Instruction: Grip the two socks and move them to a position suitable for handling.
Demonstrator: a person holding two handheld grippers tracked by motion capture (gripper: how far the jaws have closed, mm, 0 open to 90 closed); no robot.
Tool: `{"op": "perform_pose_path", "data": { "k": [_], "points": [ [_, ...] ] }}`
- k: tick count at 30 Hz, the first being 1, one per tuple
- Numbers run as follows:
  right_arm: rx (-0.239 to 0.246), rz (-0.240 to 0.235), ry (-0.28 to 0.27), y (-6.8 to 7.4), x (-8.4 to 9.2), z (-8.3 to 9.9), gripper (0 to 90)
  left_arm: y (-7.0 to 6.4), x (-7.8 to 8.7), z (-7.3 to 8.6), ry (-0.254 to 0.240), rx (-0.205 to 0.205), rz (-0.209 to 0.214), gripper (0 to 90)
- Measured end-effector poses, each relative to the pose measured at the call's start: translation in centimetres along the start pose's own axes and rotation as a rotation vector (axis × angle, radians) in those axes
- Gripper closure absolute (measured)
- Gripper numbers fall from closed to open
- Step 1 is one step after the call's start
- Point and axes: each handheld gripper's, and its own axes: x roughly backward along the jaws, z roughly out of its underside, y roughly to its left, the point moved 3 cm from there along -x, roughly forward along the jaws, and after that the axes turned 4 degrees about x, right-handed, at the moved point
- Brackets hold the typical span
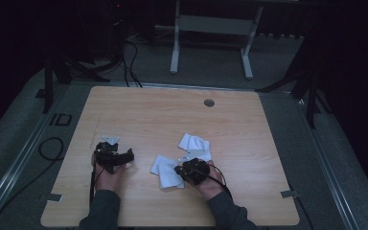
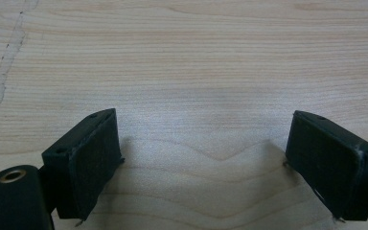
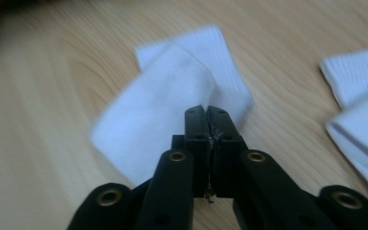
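Note:
A white ribbed sock [image 1: 165,171] [image 3: 148,110] lies folded on the wooden table [image 1: 139,110], just left of my right gripper [image 1: 190,171] [image 3: 205,111]. That gripper's jaws are pressed together, and their tips pinch the sock's near edge, whose top layer looks lifted and blurred. A second white sock [image 1: 195,143] [image 3: 359,96] lies crumpled right behind the right gripper. My left gripper [image 1: 111,152] [image 2: 203,158] rests low over bare wood at the left, open wide with nothing between its pads.
A round cable hole [image 1: 209,102] sits near the table's far edge. Tape tabs [image 1: 289,194] mark the near corners. Beyond the table stand a white desk frame [image 1: 211,28] and dark stands, with cables [image 1: 52,148] on the floor.

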Motion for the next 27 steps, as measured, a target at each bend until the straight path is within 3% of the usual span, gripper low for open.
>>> {"op": "perform_pose_path", "data": {
  "k": [1, 5, 10, 11, 15, 21, 27],
  "points": [
    [0.005, -0.004, -0.031, 0.2, 0.8, -0.5, 88.4, 0.0, 0.0, 0.0, 0.000, 0.000, 0.000, 11.5],
    [0.005, -0.008, -0.070, 0.3, 2.5, -1.3, 88.3, 0.0, 0.0, 0.0, 0.000, 0.000, 0.000, 11.6],
    [0.008, 0.002, -0.089, 0.2, 3.6, -1.5, 88.3, 0.0, 0.0, 0.0, -0.001, 0.002, 0.000, 11.6],
    [0.007, 0.011, -0.106, -0.1, 4.8, -1.6, 88.3, 0.0, 0.0, 0.0, -0.002, 0.002, 0.000, 11.6],
    [0.007, 0.032, -0.111, -0.5, 6.1, -1.3, 88.3, 0.0, 0.0, 0.0, -0.001, 0.001, 0.000, 11.6],
    [-0.026, 0.091, -0.109, -2.3, 8.5, 0.5, 88.1, -0.1, 0.0, 0.0, -0.001, 0.000, 0.002, 11.8],
    [-0.077, 0.117, -0.101, -3.4, 9.6, 2.7, 88.1, -0.1, 0.0, 0.0, 0.001, -0.002, 0.002, 11.8]
  ]
}}
